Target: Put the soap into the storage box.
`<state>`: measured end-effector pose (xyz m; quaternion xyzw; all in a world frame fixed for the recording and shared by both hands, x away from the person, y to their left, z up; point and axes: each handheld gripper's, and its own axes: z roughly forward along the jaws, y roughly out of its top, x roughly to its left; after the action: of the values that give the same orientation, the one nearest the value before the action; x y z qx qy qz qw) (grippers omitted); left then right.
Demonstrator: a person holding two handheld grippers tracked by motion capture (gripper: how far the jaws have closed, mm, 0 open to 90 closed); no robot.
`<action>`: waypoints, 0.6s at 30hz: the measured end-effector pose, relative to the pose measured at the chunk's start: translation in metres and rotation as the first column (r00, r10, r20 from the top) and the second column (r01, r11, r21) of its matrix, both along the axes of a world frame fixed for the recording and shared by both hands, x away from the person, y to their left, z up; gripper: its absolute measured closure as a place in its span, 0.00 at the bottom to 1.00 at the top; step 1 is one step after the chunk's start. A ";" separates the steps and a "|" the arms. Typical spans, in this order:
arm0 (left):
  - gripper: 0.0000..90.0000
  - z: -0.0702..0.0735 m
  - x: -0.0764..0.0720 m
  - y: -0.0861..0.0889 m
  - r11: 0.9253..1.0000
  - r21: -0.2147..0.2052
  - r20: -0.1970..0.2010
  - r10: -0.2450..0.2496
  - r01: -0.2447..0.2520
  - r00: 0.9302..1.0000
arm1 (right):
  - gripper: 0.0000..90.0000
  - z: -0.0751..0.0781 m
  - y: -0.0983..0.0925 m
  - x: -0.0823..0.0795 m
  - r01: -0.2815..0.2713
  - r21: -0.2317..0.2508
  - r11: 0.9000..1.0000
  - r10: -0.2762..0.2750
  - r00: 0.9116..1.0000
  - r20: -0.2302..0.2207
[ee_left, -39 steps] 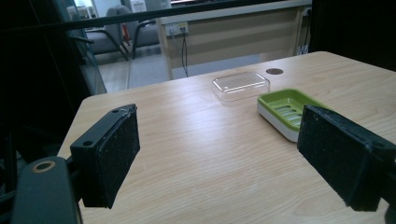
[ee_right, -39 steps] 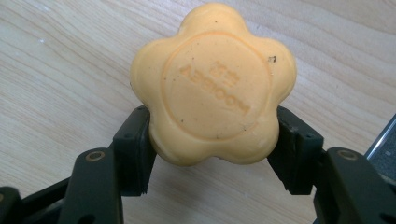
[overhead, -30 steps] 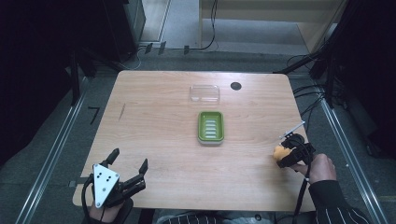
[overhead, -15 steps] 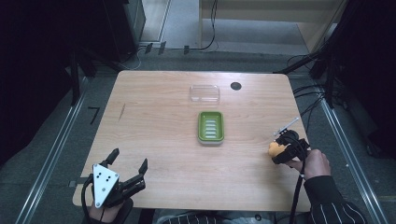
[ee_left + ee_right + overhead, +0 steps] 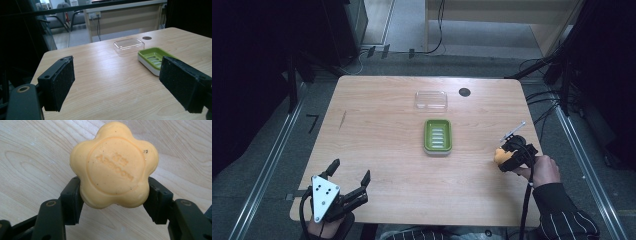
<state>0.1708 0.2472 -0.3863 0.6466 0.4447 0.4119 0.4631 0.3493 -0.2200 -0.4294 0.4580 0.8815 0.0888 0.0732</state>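
Observation:
My right gripper [image 5: 506,159] is shut on a yellow flower-shaped soap [image 5: 114,165], whose two sides its black jaws press. In the high view the soap [image 5: 500,156] hangs just over the wooden table [image 5: 382,135] near its right edge, to the right of the green soap dish [image 5: 438,136]. The dish [image 5: 152,58] sits near the table's middle with nothing in it. A clear plastic lid [image 5: 431,100] lies just behind it. My left gripper [image 5: 346,176] rests at the front left corner, open, with nothing between its pads [image 5: 60,83].
A round dark cable hole [image 5: 464,92] sits at the table's back right, beside the lid. Metal rails run along the floor on both sides of the table. A wooden desk and cables stand behind it.
My right gripper has carried the soap a little to the left and away from the front edge, toward the dish. The left gripper has stayed put.

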 end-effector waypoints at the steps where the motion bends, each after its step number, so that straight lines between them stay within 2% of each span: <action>1: 0.15 0.000 0.000 0.000 1.000 -0.001 0.000 0.000 0.000 1.000 | 0.45 0.000 0.001 0.001 -0.005 -0.003 1.000 0.005 1.000 0.000; 18: 0.15 0.000 0.002 -0.001 1.000 0.004 -0.005 -0.001 0.001 1.000 | 0.45 0.010 0.014 0.013 -0.042 0.006 0.999 0.041 0.999 0.026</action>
<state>0.1725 0.2463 -0.3866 0.6488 0.4450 0.4109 0.4607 0.3619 -0.2055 -0.4198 0.4387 0.8895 0.0991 0.0811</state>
